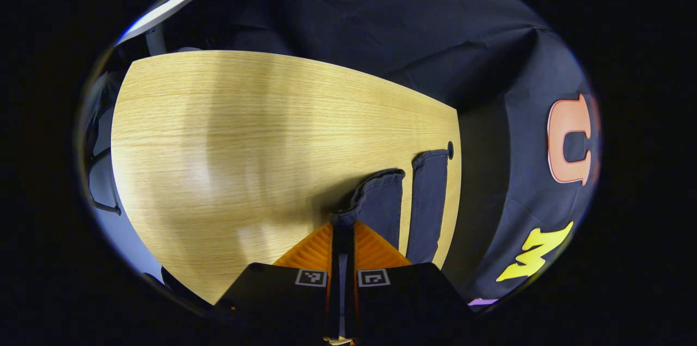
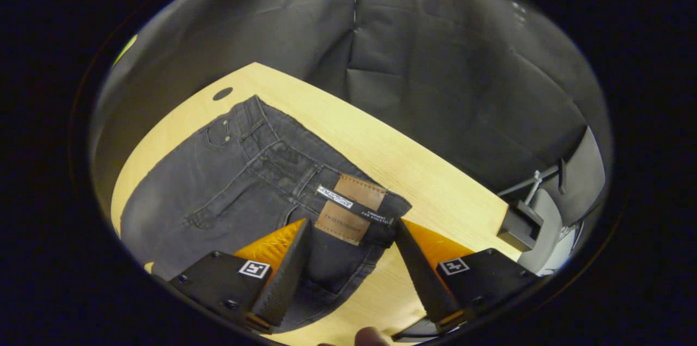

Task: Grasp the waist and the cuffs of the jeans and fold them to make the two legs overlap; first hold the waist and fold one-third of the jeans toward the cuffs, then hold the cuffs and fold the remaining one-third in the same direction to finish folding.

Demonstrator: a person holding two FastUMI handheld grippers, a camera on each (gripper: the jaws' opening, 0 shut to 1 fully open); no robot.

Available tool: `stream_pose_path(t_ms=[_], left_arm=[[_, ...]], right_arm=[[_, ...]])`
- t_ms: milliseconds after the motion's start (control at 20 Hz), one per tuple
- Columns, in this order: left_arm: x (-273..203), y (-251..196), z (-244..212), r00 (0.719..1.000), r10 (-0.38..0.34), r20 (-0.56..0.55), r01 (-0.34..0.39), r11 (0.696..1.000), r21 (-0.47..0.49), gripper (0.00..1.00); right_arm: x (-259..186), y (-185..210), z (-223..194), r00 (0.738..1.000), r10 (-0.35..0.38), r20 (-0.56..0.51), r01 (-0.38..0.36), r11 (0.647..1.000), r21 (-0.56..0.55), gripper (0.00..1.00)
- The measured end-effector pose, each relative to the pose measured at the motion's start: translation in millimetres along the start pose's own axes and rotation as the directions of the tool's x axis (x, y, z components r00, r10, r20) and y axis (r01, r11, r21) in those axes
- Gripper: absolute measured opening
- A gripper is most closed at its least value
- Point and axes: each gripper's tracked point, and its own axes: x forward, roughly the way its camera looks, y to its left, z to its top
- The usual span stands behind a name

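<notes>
— Left gripper view?
— Left gripper point(image 1: 343, 226) at 6 o'clock, orange fingers point(image 1: 313, 250) drawn together and clamped on the cuff point(image 1: 375, 201) of one leg of the dark jeans point(image 1: 427, 199). That cuff raised off the wooden table point(image 1: 245, 133), bunched at the fingertips. Second leg lying flat just beside it toward 3 o'clock, running along the table's edge, its end touching a small round hole point(image 1: 450, 149) in the tabletop. Black cloth wall point(image 1: 408, 24) from 12 to 4 o'clock.

— Right gripper view?
— Right gripper point(image 2: 348, 229) at 6 o'clock, fingers point(image 2: 283, 269) held wide apart, one on each side of the waist point(image 2: 354, 210) of the jeans point(image 2: 218, 193). Brown leather patch point(image 2: 351, 207) sitting between the fingertips, crossed by a black belt loop. Far finger's tip touching or just beside the waistband's corner; cannot tell which. Neither finger seen pressing the cloth. Jeans spread flat from centre toward 9 o'clock, a front pocket with button point(image 2: 224, 131) near 10 o'clock. Round hole point(image 2: 222, 93) in the table point(image 2: 435, 193) beyond the jeans at 10 o'clock. A fingertip point(image 2: 370, 337) of the person at the very bottom. Grey stand point(image 2: 531, 210) off the table's edge at 3 o'clock. Dark cloth wall point(image 2: 435, 62) across the top.
</notes>
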Motion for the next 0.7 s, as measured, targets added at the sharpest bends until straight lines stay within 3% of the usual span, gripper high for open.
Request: stream_pose_path(t_ms=[50,150,400,500,550,600,700], left_arm=[[0,0,0,1.0,0.0,0.0,0.0,1.0,-0.001,0.07],[1,1,-1,1.0,-0.001,-0.001,0.001,1.0,-0.007,0.07],[2,3,0,1.0,0.008,-0.009,-0.008,1.0,-0.017,0.07],[-1,-1,0,1.0,0.007,-0.014,-0.008,1.0,-0.025,0.07],[-4,-5,1,1.0,0.001,-0.015,-0.002,0.999,-0.032,0.07],[-8,-11,2,1.0,-0.011,-0.016,0.01,0.999,-0.038,0.07],[-15,-21,3,0.999,-0.024,-0.023,0.023,0.999,-0.048,0.07]], right_arm=[[-1,-1,0,1.0,0.002,0.007,-0.003,1.0,0.005,0.89],[0,1,2,1.0,0.022,0.008,-0.022,1.0,-0.015,0.9],[-1,10,0,0.994,0.072,-0.083,-0.068,0.996,0.048,0.25],[-5,11,2,0.981,0.12,-0.149,-0.103,0.988,0.117,0.16],[-8,13,4,0.972,0.154,-0.175,-0.124,0.978,0.169,0.16],[-8,16,6,0.96,0.191,-0.204,-0.146,0.965,0.22,0.08],[-23,16,13,0.933,0.266,-0.243,-0.178,0.927,0.33,0.09]])
